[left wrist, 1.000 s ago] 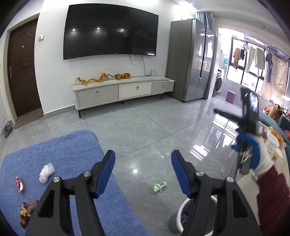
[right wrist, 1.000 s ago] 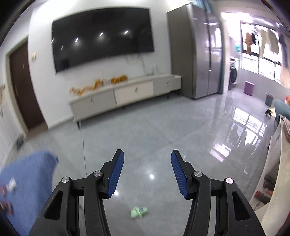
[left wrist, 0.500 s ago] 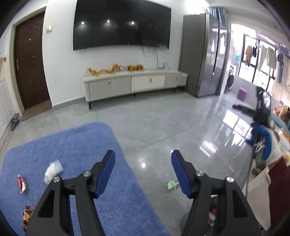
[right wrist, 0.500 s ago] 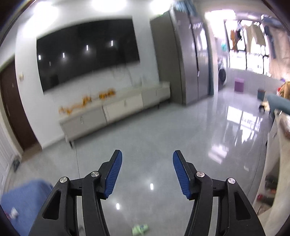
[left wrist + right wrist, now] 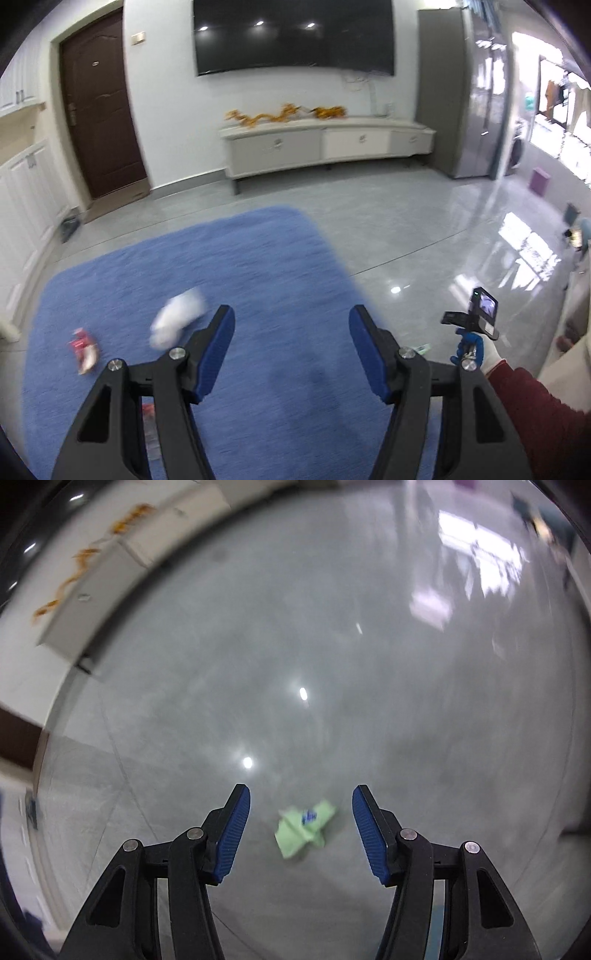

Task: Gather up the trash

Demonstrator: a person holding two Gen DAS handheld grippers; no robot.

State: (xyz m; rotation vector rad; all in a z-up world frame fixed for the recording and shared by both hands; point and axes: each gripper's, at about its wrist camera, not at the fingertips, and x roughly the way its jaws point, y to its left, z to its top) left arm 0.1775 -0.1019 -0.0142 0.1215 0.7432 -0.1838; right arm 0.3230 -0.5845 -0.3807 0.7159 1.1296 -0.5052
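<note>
Left wrist view: your left gripper [image 5: 291, 347] has its fingers [image 5: 218, 349] standing apart with nothing between them, poised over the blue rug [image 5: 280, 258]. A crumpled white tissue [image 5: 177, 321] lies on the rug just to the left of the left finger, blurred in this frame. A red wrapper [image 5: 83, 349] lies further left on the same rug. Both read as light, soft and easily crushed. The tissue should give under the pads, so take it across its thickest bunched part, not a loose edge. The wrapper looks like thin film and is likely slippery; pinch it at a crumpled fold. The rug pile may snag low fingers. Your right hand [image 5: 487, 356] shows at the right edge, carrying the other tool down near the floor.

Right wrist view: your right gripper [image 5: 301, 830] points steeply at the grey tiled floor [image 5: 332, 664], fingers [image 5: 236, 830] parted and empty. The green paper scrap [image 5: 304, 827] lies on the floor directly between them in the frame; whether the tips have reached its level cannot be told. It appears flat-folded, thin, very light, with a small blue mark on top. The tile is glossy, so the scrap will probably skate if pushed from one side. Close evenly from both sides on the raised creased middle, where there is height to catch, not on the flat corners.
</note>
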